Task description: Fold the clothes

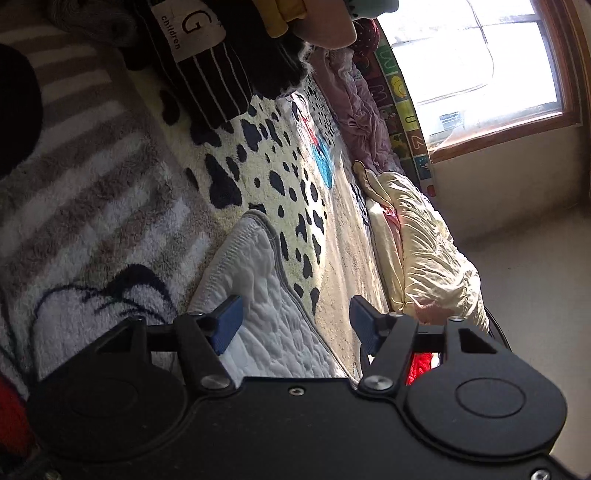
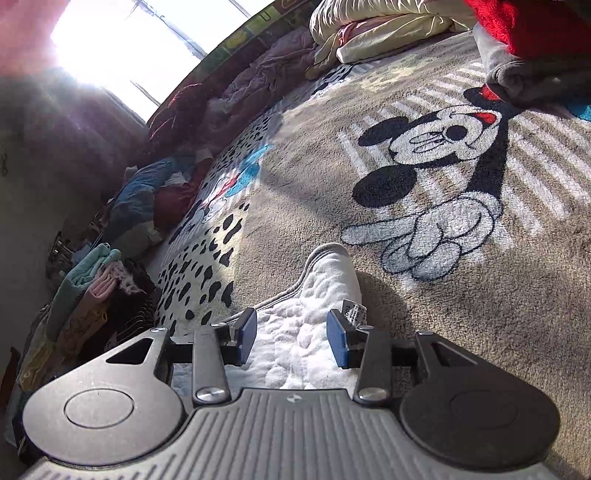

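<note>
A white quilted garment (image 1: 266, 291) with grey trim lies flat on a plush cartoon-print blanket (image 1: 110, 206). My left gripper (image 1: 295, 325) hovers just above its edge, blue pads apart; only the left pad is over the cloth. In the right wrist view the same white garment (image 2: 317, 295) runs forward between the pads of my right gripper (image 2: 291, 341). Those jaws stand apart with gaps on both sides of the cloth. A small printed care label (image 2: 352, 310) sticks up beside the right pad.
A dark striped garment with a "children" tag (image 1: 207, 74) lies ahead left, among piled clothes. Cream bedding (image 1: 424, 240) and pink bedding (image 1: 354, 103) line the far edge under a window (image 1: 480, 66). A red knit (image 2: 535, 26), a grey garment (image 2: 524, 77) and a clothes pile (image 2: 92, 288) flank the blanket.
</note>
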Tool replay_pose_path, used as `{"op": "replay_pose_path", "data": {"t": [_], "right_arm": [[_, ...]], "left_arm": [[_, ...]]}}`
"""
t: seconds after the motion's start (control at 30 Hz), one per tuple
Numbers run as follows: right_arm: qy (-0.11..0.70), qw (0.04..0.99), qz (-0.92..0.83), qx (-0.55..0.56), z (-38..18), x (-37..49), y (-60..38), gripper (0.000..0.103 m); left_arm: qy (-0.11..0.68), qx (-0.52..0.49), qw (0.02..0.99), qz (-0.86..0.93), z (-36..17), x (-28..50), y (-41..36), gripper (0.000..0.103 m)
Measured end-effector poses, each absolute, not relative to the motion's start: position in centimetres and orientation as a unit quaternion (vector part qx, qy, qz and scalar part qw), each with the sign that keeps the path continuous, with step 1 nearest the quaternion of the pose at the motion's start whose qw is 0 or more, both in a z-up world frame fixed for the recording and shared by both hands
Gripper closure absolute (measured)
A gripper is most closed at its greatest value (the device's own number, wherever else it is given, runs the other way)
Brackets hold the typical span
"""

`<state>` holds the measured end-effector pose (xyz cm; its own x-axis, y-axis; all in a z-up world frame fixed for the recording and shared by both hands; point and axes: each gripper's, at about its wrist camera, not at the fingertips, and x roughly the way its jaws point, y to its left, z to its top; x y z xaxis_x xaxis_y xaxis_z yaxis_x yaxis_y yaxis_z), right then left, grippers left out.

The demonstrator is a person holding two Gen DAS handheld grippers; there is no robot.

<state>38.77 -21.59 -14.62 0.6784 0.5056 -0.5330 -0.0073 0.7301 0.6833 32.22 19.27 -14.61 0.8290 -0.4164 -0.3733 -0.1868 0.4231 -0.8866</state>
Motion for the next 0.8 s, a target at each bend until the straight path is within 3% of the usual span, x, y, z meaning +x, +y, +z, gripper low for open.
{"op": "replay_pose_path", "data": {"t": [0.3,0.37,0.43,0.5,0.53,0.8], "right_arm": [[0.362,0.796,0.154,0.459,-18.9,40.7,-25.3,0.08],[0.354,0.785,0.145,0.487,-19.1,39.9,-26.0,0.08],[0.345,0.788,0.129,0.493,-18.5,38.7,-26.9,0.078],[0.341,0.806,0.105,0.473,-17.0,37.1,-27.7,0.054],[0.334,0.813,0.101,0.465,-16.2,35.9,-28.3,0.051],[0.278,0.862,0.126,0.405,-12.2,23.5,-30.3,0.051]], "left_arm": [[0.259,-0.579,0.77,-0.064,-15.2,32.8,21.4,0.04],[0.255,-0.582,0.77,-0.057,-14.8,32.1,21.7,0.04],[0.25,-0.579,0.774,-0.056,-14.1,31.1,21.7,0.039],[0.245,-0.577,0.777,-0.064,-13.3,30.0,21.5,0.038],[0.243,-0.574,0.779,-0.071,-12.9,29.4,21.2,0.038],[0.255,-0.538,0.797,-0.1,-10.8,23.5,16.9,0.038]]}}
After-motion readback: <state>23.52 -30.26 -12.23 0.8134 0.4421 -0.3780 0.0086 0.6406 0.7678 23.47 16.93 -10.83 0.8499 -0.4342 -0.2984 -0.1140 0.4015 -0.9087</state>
